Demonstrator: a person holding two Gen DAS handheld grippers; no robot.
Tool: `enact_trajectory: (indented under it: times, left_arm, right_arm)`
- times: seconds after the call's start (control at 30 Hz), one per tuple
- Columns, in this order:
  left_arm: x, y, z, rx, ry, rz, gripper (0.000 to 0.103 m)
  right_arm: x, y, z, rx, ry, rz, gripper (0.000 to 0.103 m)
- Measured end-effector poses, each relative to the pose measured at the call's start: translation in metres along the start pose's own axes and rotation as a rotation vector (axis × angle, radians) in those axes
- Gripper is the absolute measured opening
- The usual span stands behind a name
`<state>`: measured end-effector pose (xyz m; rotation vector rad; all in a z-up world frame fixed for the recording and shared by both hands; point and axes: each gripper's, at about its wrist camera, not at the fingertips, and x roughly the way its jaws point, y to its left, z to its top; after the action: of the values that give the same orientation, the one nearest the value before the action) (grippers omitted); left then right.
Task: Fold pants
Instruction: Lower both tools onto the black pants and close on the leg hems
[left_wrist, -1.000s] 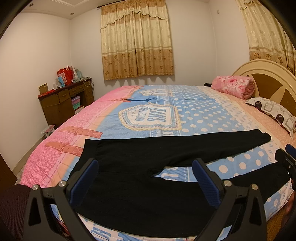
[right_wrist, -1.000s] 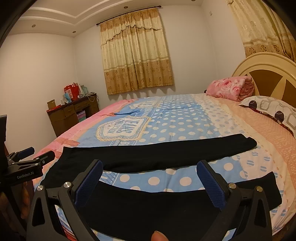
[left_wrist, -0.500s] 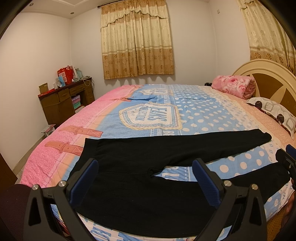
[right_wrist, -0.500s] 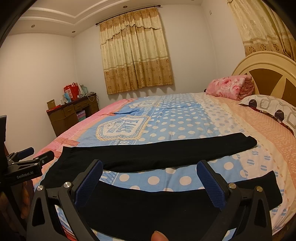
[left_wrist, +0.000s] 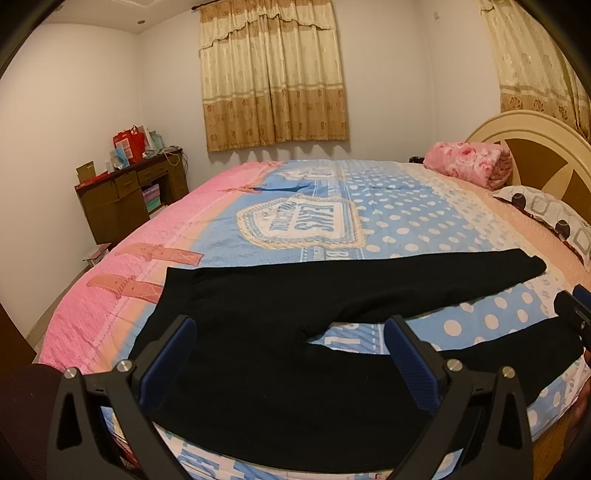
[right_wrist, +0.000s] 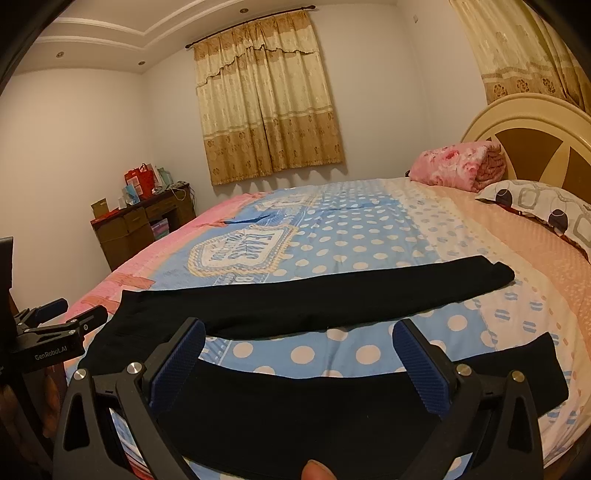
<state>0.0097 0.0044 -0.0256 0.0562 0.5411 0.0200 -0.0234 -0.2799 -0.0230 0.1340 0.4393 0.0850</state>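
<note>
Black pants (left_wrist: 258, 369) lie flat on the bed near its front edge, waist to the left, legs spread apart to the right. They also show in the right wrist view (right_wrist: 314, 302). My left gripper (left_wrist: 291, 369) is open and empty, held above the waist and seat part. My right gripper (right_wrist: 299, 365) is open and empty, above the near leg. The left gripper also shows at the left edge of the right wrist view (right_wrist: 70, 314). The tip of the right gripper shows at the right edge of the left wrist view (left_wrist: 576, 310).
The bed has a blue, pink and polka-dot cover (left_wrist: 369, 206). A rolled pink blanket (left_wrist: 469, 162) and a patterned pillow (left_wrist: 550, 218) lie by the headboard (left_wrist: 535, 140). A brown desk (left_wrist: 125, 195) with red bags stands at the far left wall.
</note>
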Motion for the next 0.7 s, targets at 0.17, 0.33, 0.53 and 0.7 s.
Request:
enact_trajectory:
  times: [0.17, 0.33, 0.53, 0.7]
  left_arm:
    - [0.013, 0.001, -0.005, 0.010, 0.035, 0.006, 0.103]
    - [0.033, 0.014, -0.004, 0.006, 0.071, 0.035, 0.103]
    - [0.066, 0.052, 0.000, -0.010, 0.126, 0.110, 0.103]
    - [0.100, 0.097, 0.013, -0.028, 0.160, 0.192, 0.103]
  right_arm:
    - [0.009, -0.006, -0.001, 0.006, 0.020, 0.002, 0.102]
    - [0.025, -0.035, -0.003, -0.002, 0.053, -0.003, 0.102]
    - [0.046, -0.103, 0.003, -0.014, 0.095, -0.104, 0.102]
    - [0.077, -0.182, 0.030, 0.005, 0.141, -0.227, 0.102]
